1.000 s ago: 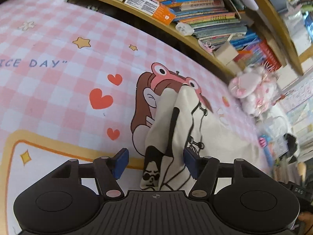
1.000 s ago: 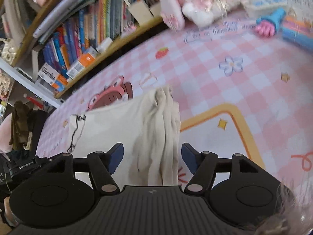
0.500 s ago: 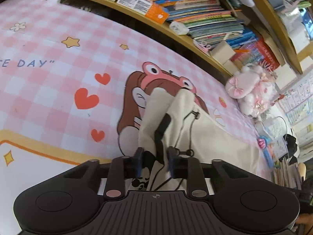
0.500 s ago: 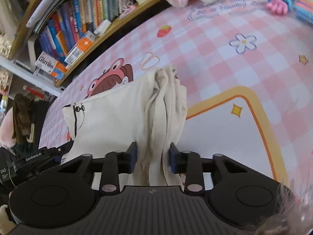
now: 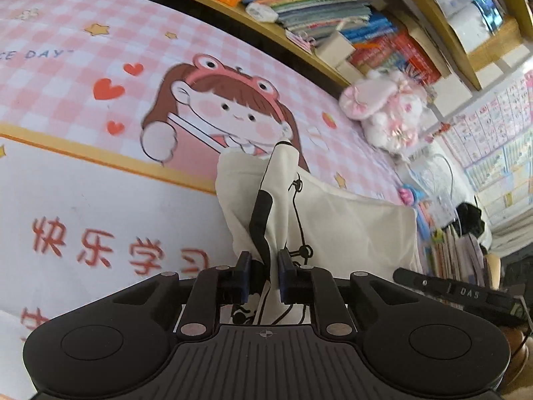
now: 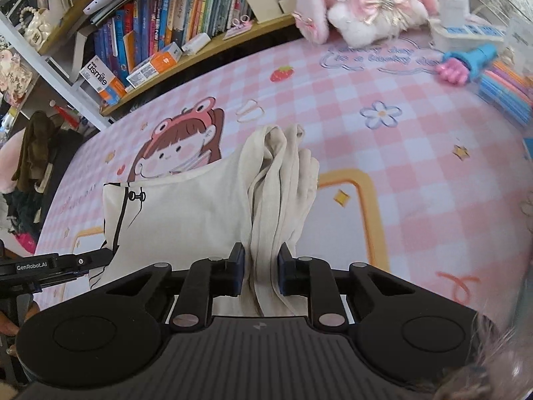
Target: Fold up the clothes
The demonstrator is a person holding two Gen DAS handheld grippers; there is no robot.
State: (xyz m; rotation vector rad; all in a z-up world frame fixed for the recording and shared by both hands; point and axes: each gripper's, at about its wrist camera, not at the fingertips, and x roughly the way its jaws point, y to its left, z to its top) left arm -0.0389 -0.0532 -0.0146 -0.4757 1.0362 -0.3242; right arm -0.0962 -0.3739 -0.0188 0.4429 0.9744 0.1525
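On the pink worktop [image 5: 66, 50], your left gripper [image 5: 263, 275] and right gripper [image 6: 260, 271] were gaping a second ago; now both fingers are closing, pinching the cream garment [image 6: 186, 206], lifting its ends.

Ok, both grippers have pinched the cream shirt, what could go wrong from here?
The left hand-held gripper and right hand-held gripper, jaws closing, pinch only bunched edges of the cream shirt; layers may slip out when lifted. Uneven pulling could skew the fold. Dragged cloth might sweep toward the pink plush bunny.
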